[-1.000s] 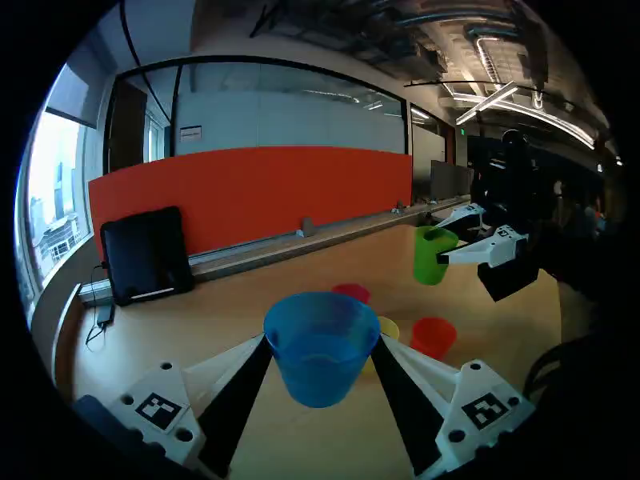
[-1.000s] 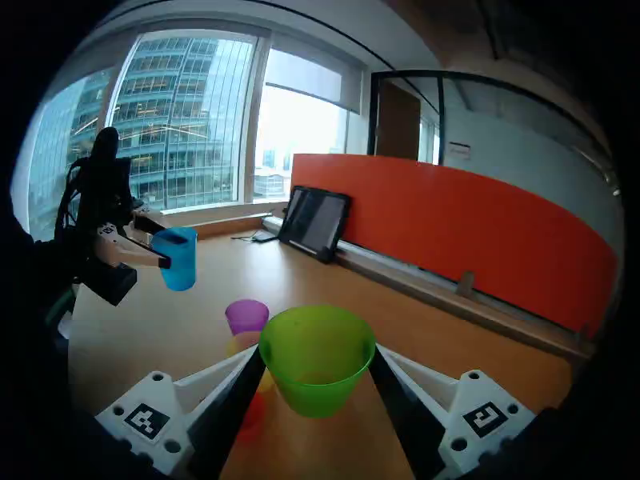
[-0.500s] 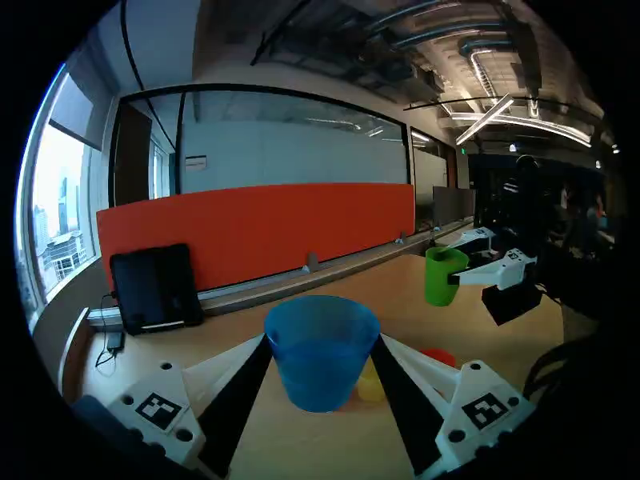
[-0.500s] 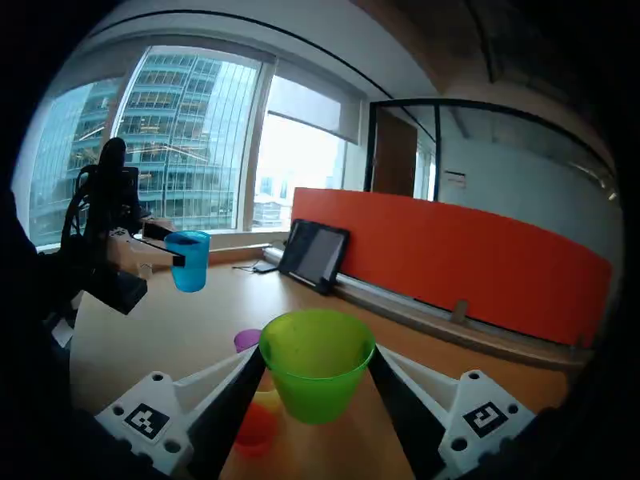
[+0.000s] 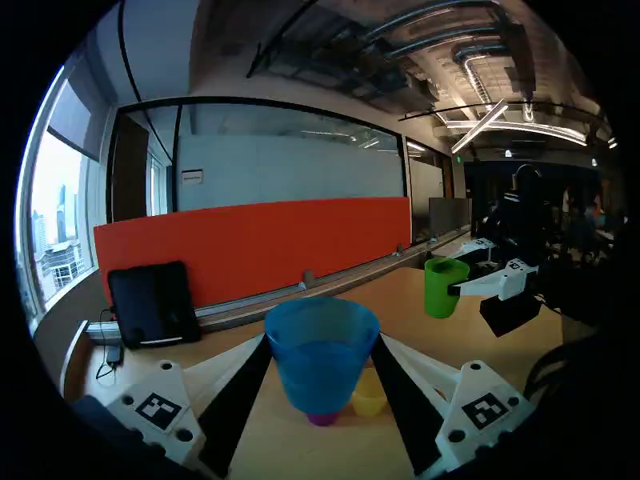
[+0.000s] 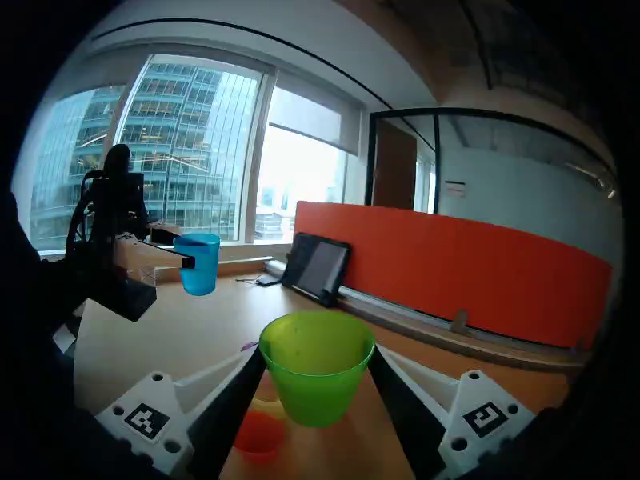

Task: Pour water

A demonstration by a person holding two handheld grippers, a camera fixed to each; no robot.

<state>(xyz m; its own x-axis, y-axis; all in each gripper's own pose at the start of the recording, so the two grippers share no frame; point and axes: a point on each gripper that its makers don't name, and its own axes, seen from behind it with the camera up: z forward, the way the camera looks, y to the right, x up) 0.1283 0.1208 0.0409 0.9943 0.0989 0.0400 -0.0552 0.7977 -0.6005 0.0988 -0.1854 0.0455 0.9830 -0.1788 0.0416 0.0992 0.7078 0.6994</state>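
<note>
- The blue cup sits upright between my left gripper's fingers, which clamp it on both sides; it is held up off the table.
- Its lower part looks darker, perhaps water, but I cannot be sure.
- The green cup is upright in my right gripper, both fingers pressed against its wall, also clear of the table.
- In the left gripper view, the green cup is at 2 o'clock from the blue one, well apart from it.
- In the right gripper view, the blue cup is at 10 o'clock from the green one, about level with it.
- On the table below the blue cup I see a purple cup at 6 o'clock and a yellow cup at 5 o'clock.
- Below the green cup, at 7 o'clock, stands a red cup.
- A tablet leans against an orange partition at the table's far edge, at 10 o'clock from the blue cup.
</note>
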